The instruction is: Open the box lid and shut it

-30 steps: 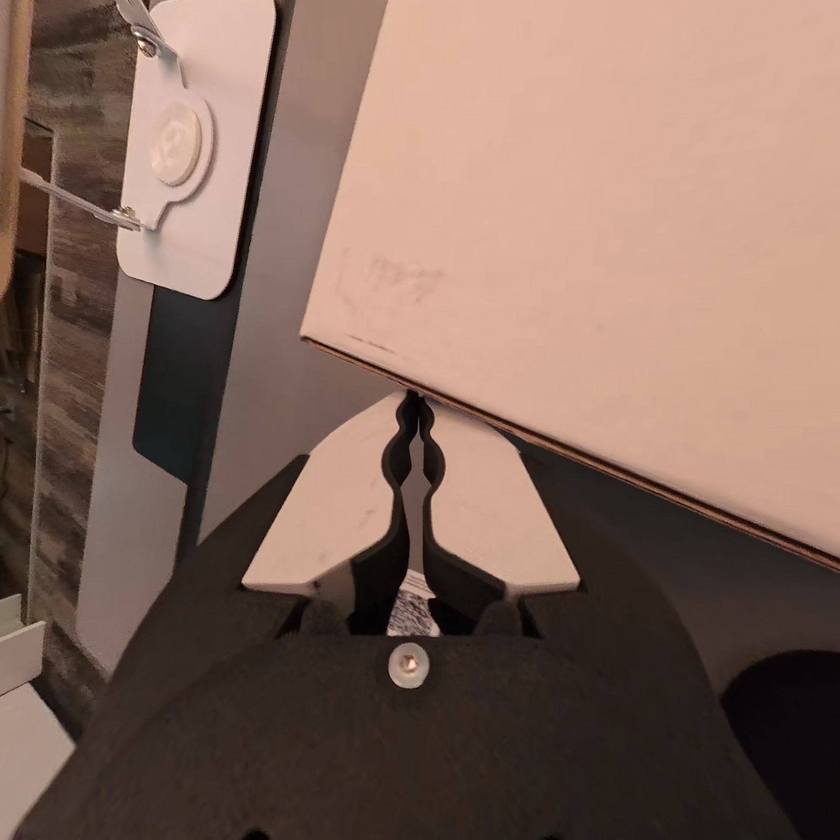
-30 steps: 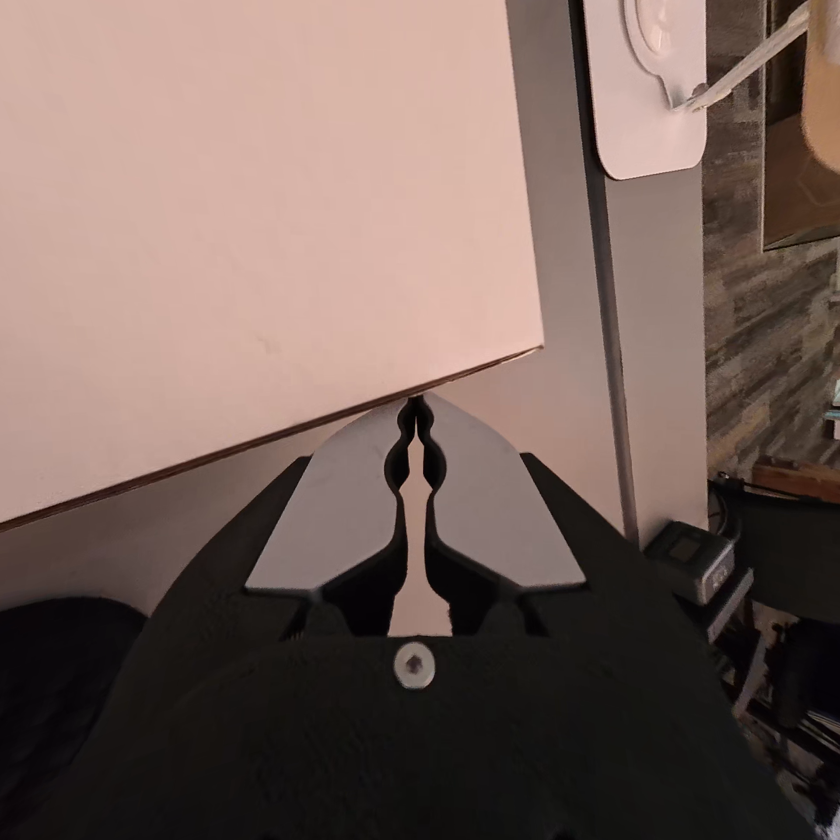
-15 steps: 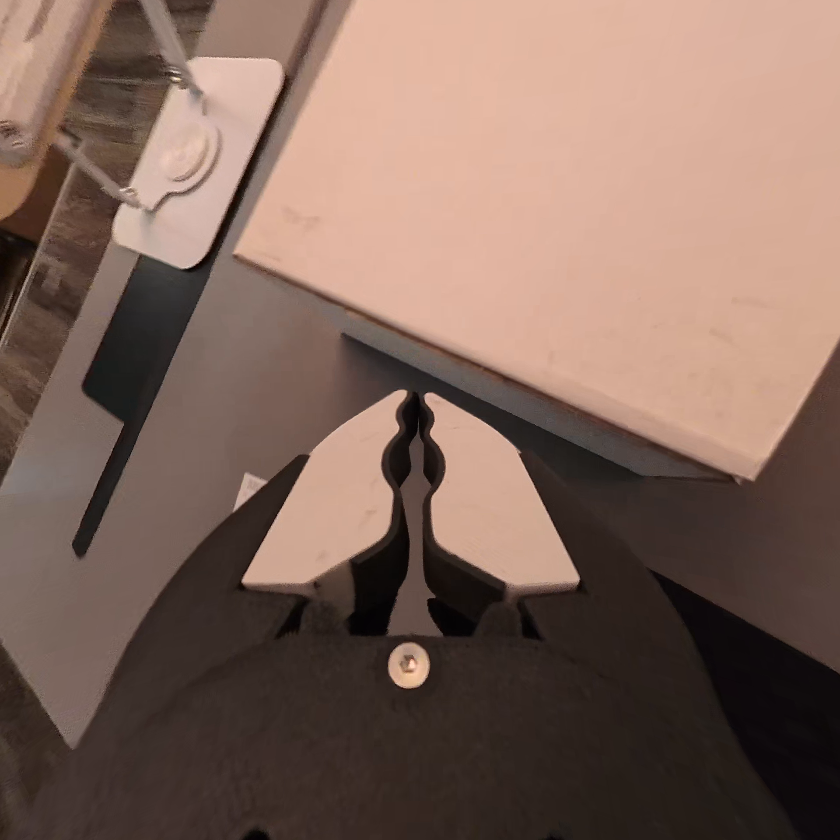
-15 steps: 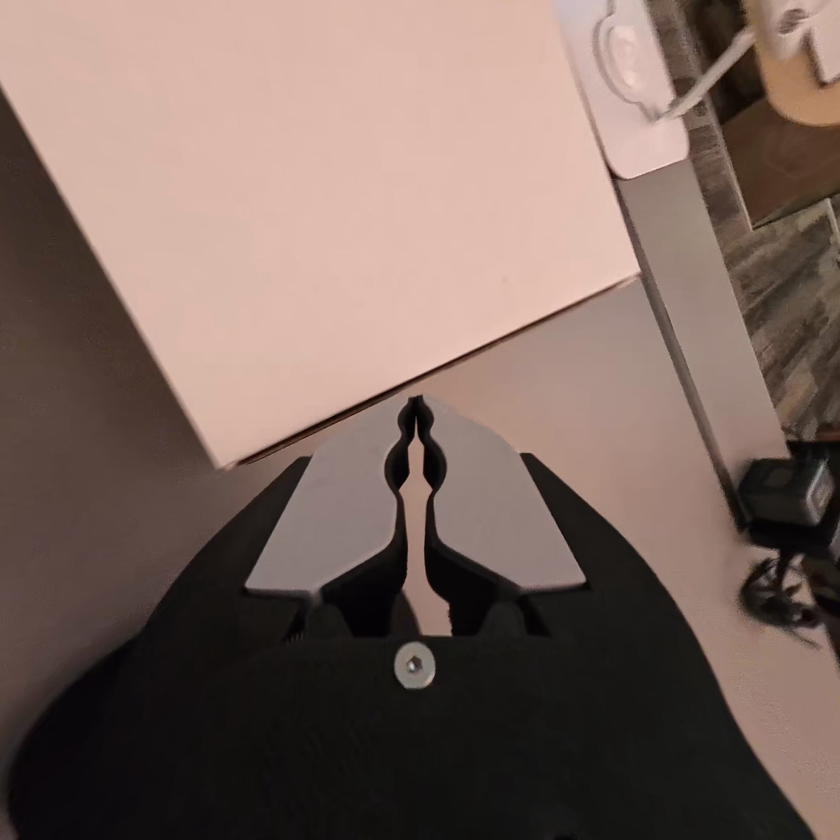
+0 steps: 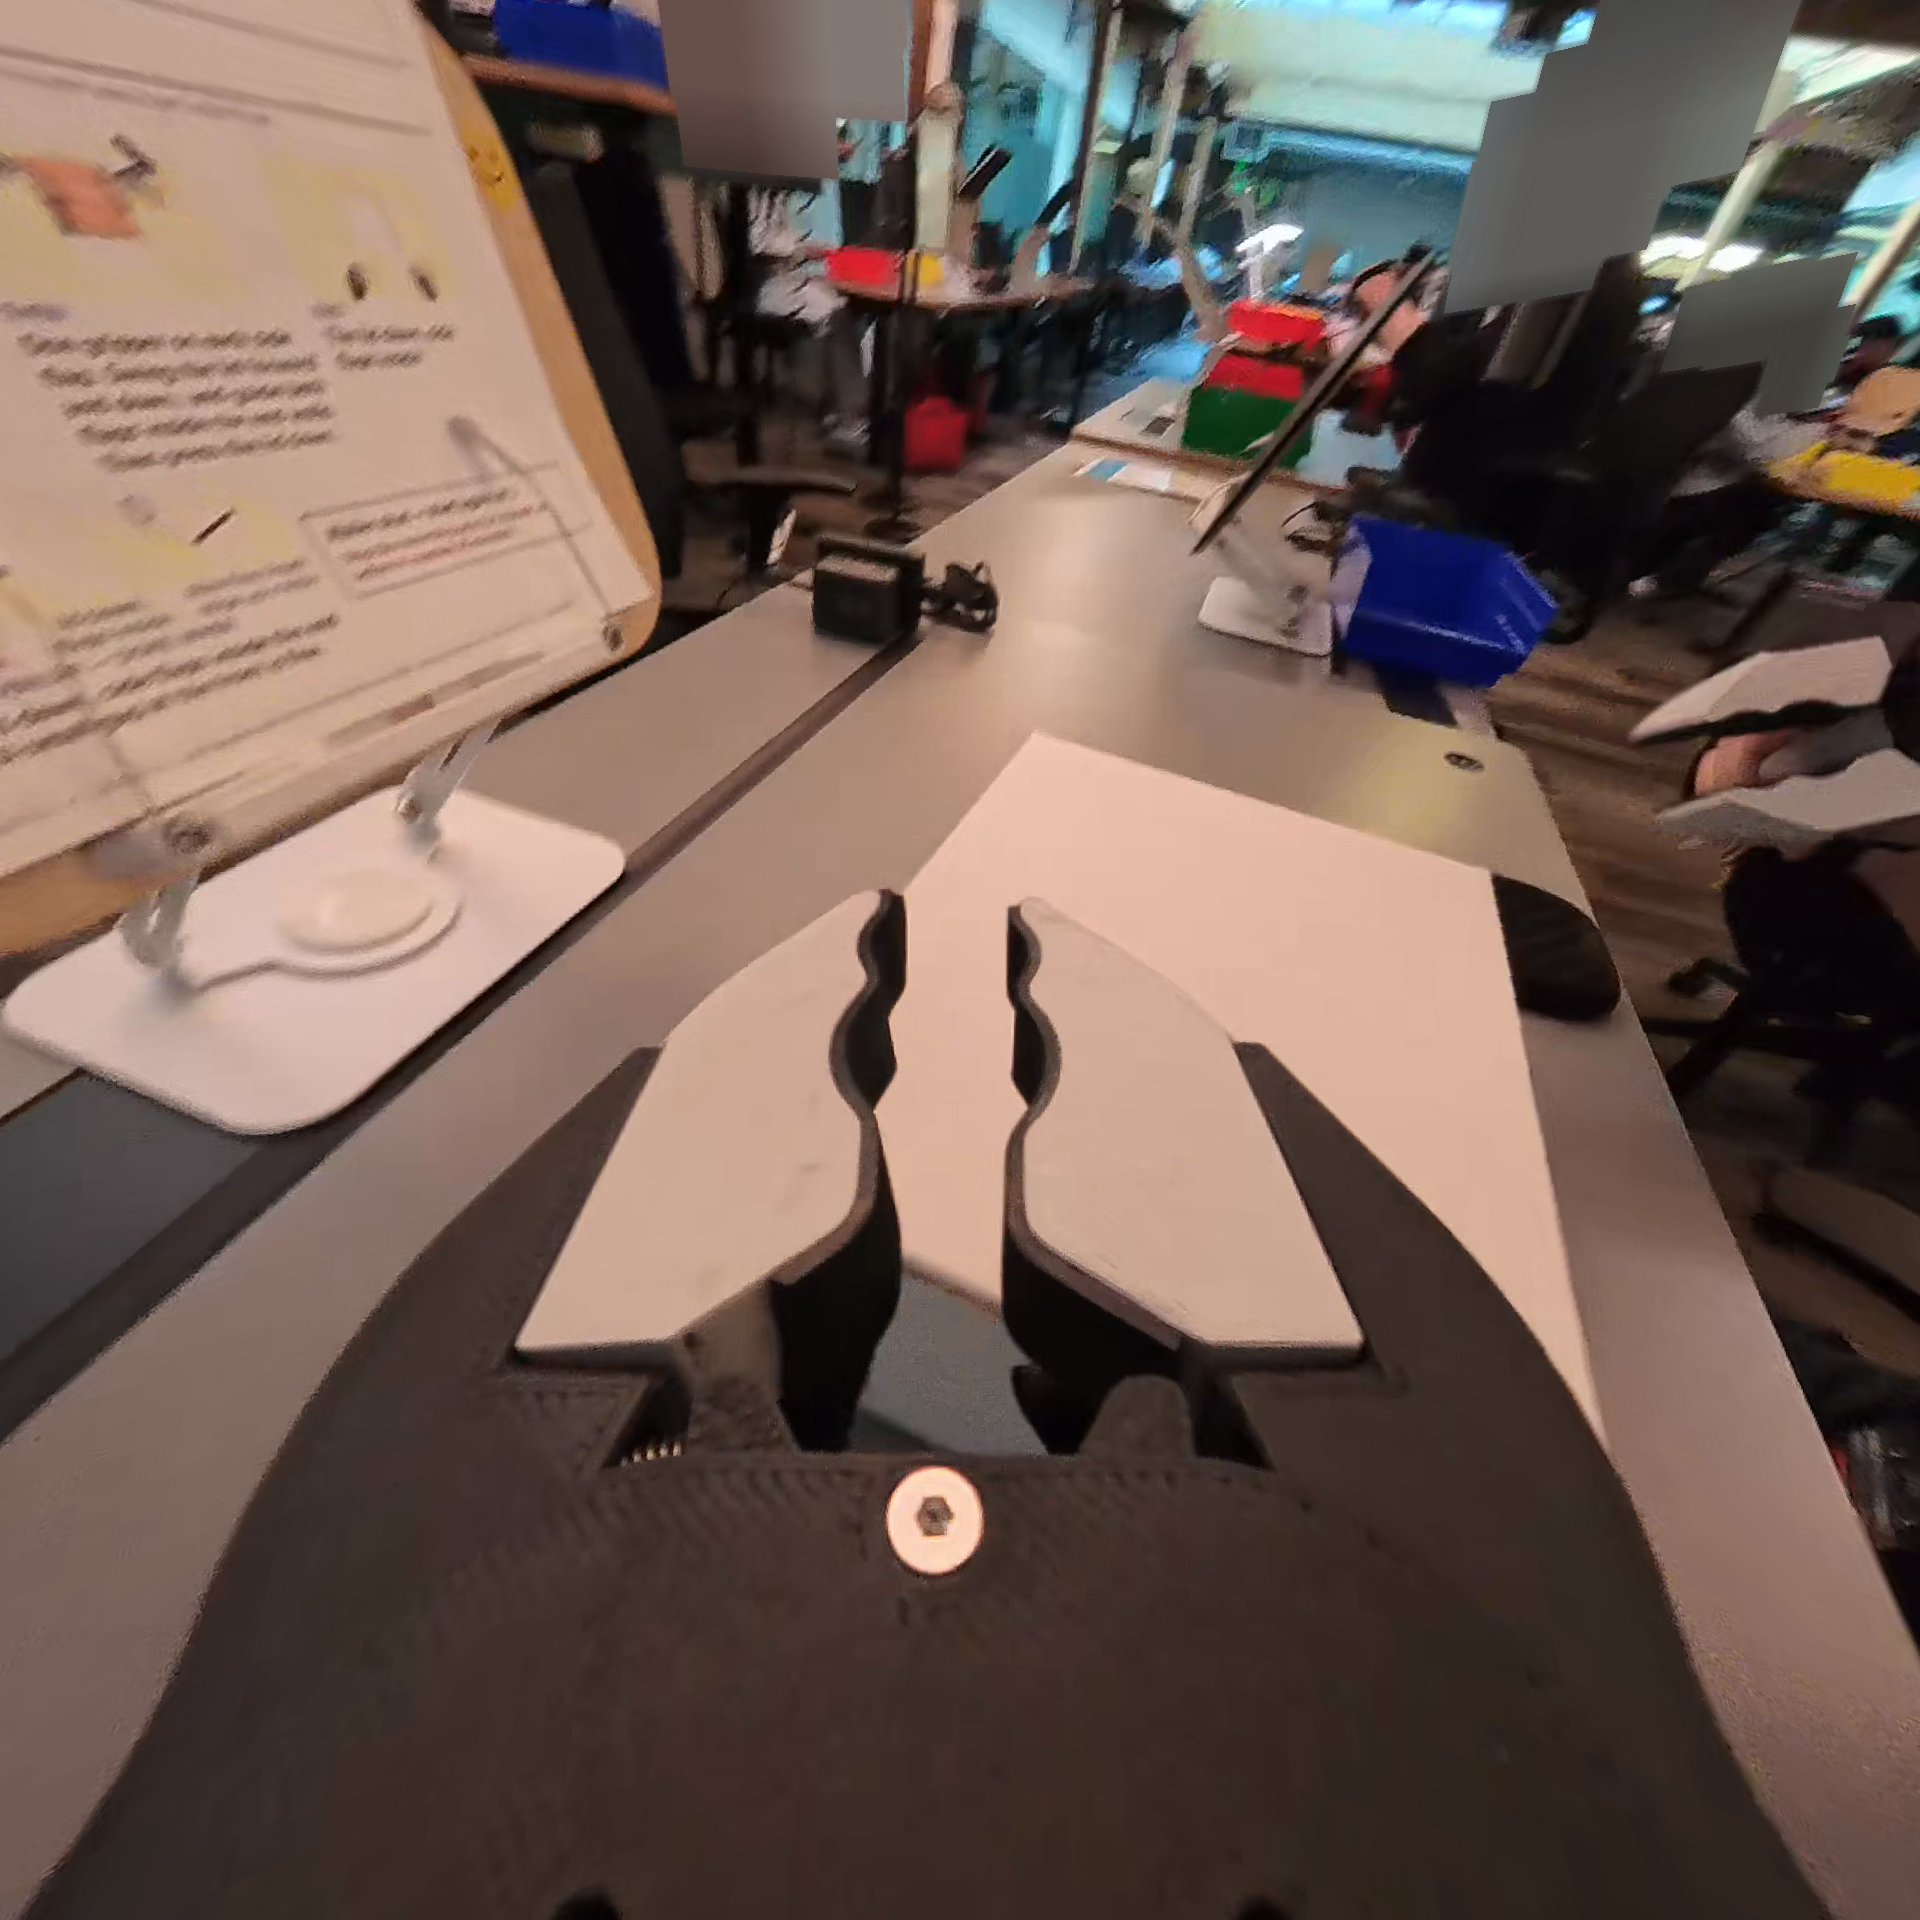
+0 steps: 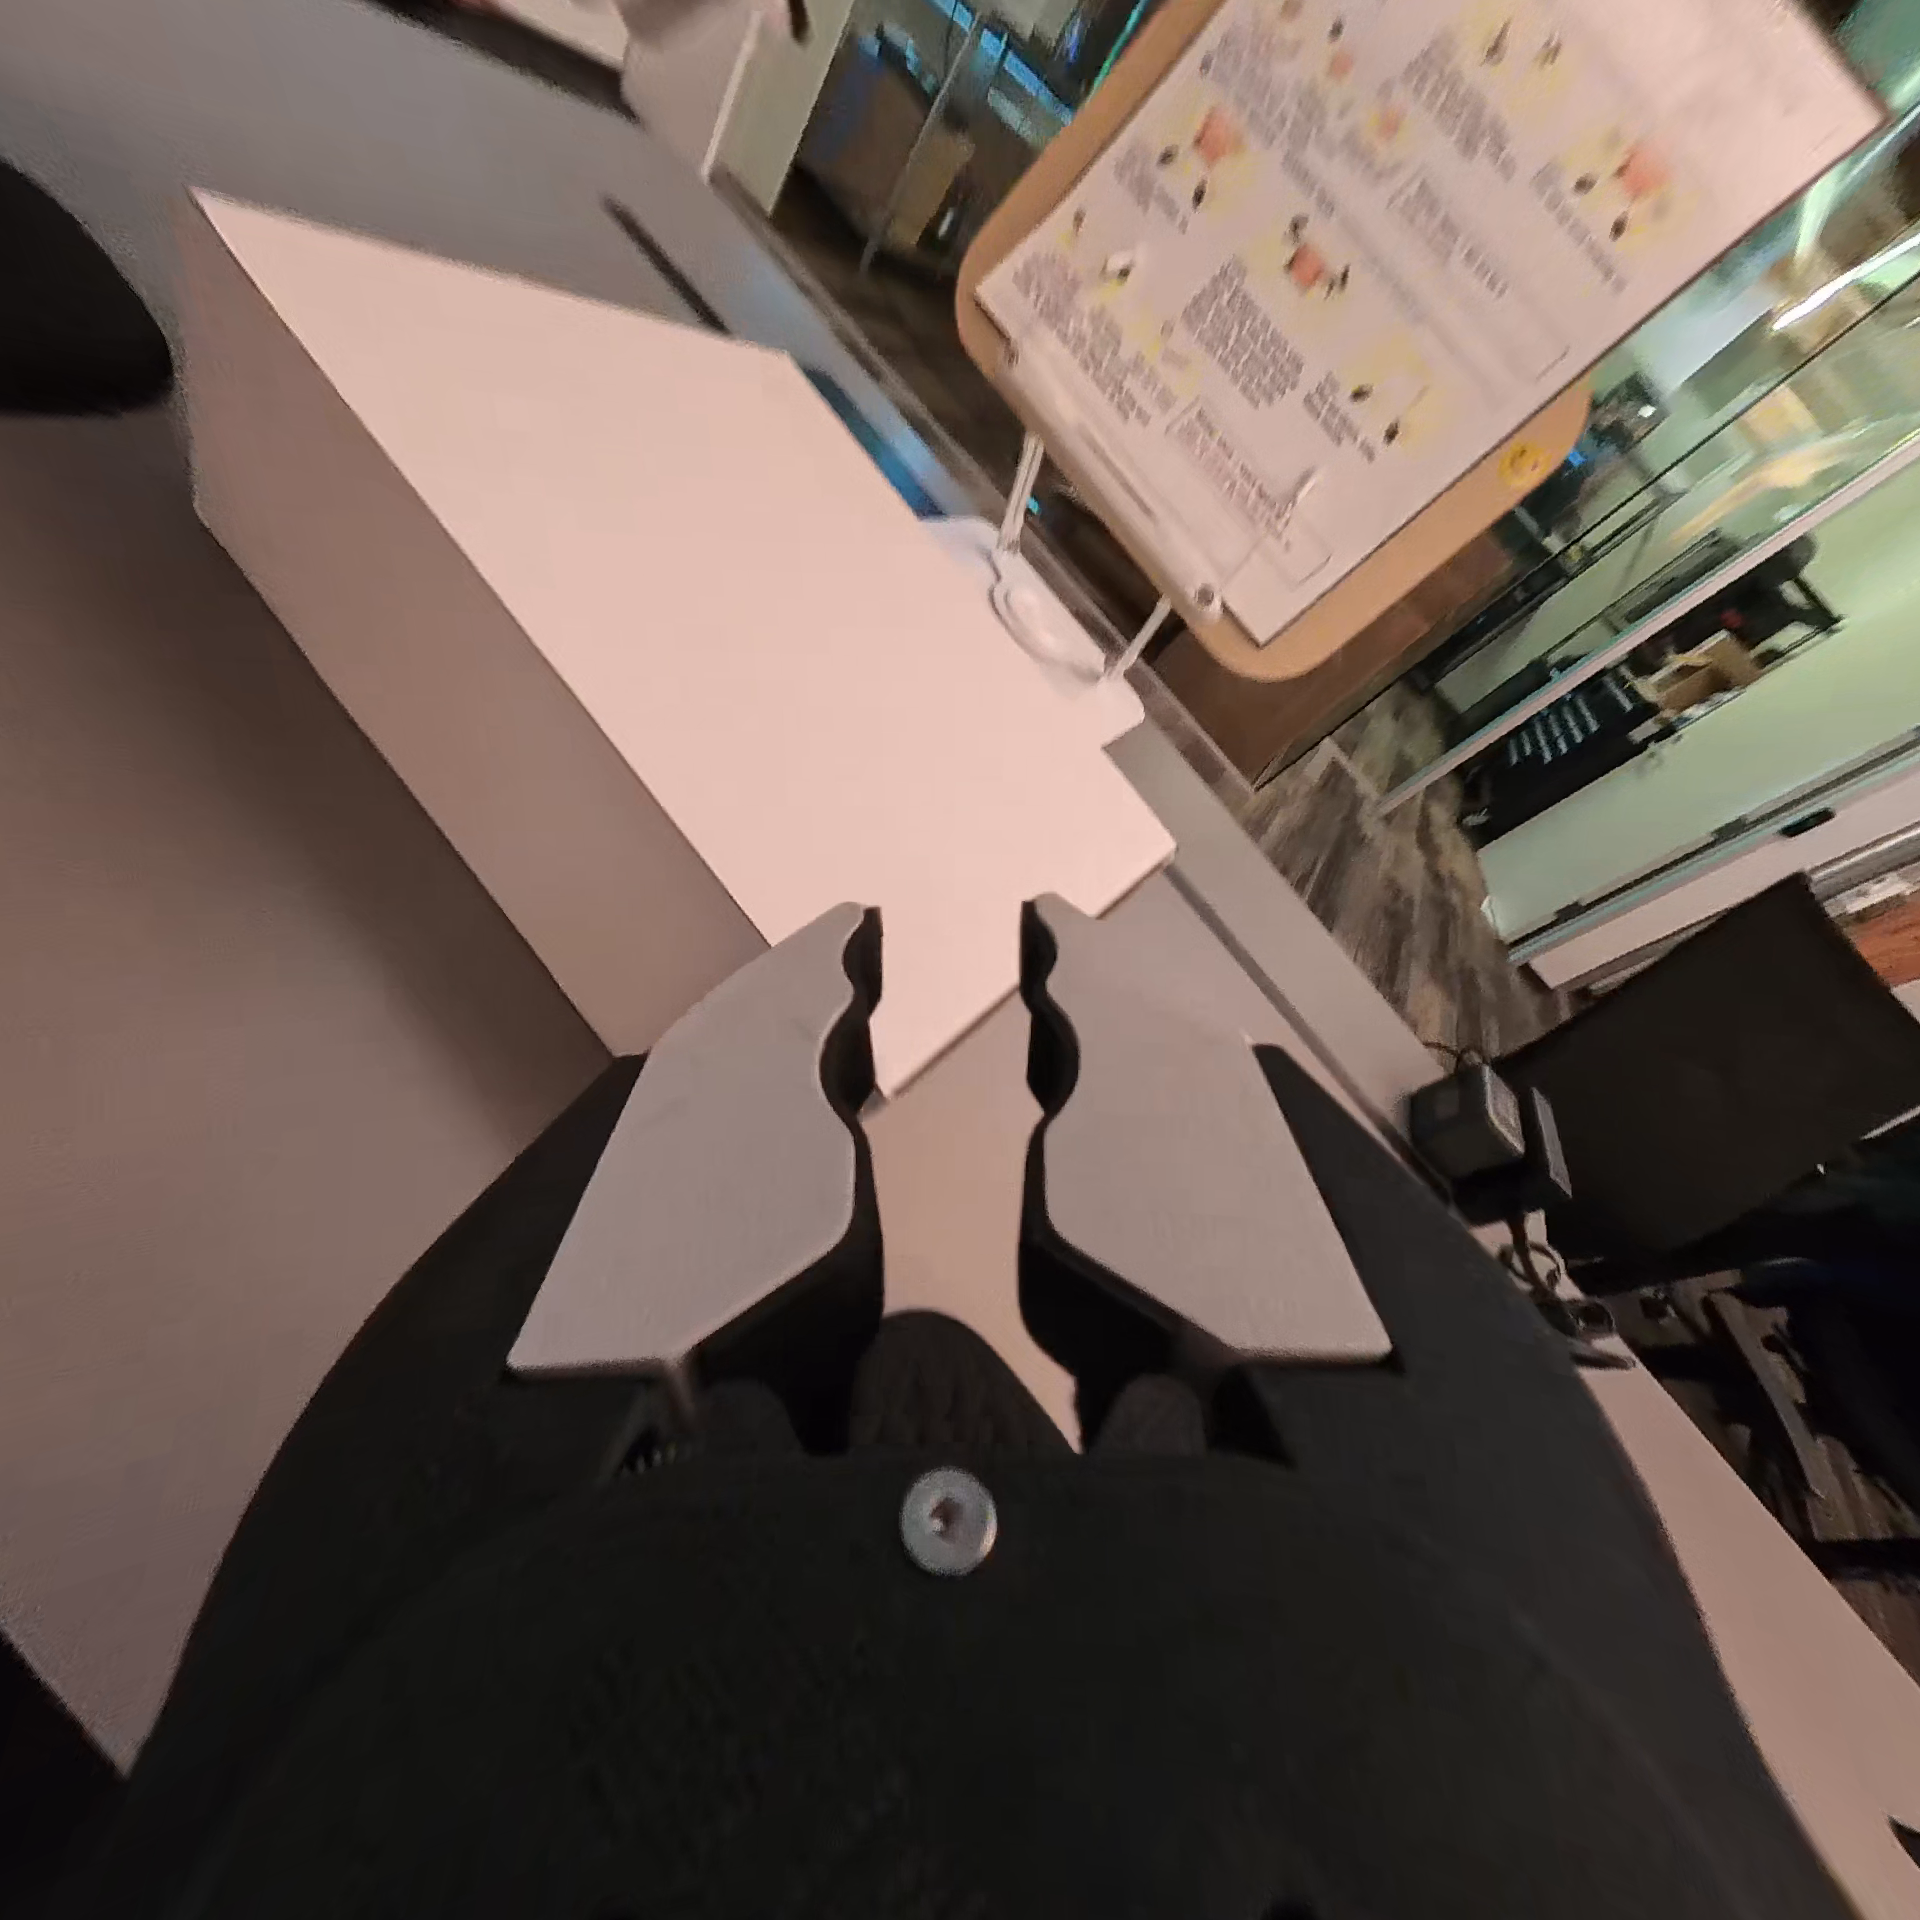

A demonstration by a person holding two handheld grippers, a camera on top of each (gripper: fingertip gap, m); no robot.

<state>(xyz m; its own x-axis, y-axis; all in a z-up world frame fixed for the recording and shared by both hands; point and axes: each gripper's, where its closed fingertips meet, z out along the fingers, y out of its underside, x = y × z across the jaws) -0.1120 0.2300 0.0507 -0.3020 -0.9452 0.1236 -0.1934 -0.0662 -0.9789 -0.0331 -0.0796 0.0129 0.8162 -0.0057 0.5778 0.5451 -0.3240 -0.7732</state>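
Note:
The white box (image 5: 1195, 935) lies on the grey table (image 5: 1143, 665) with its lid flat and shut. My left gripper (image 5: 956, 909) is open by a narrow gap and empty, and hovers over the box's near left part. My right gripper (image 6: 948, 914) is open and empty, just off a near corner of the box (image 6: 675, 571). It also shows in the left wrist view (image 5: 1652, 779), off to the right of the box and apart from it.
A paper stand with a printed sheet (image 5: 260, 416) on a white base (image 5: 312, 956) stands left of the box; it also shows in the right wrist view (image 6: 1351, 312). A black oval object (image 5: 1553, 961) lies at the box's right. A blue bin (image 5: 1444, 613) and a small black device (image 5: 862, 597) sit farther back.
Both grippers were shut with their tips at the box's edge, looking down. Now both have opened, drawn back from the box and tilted up to look across the table.

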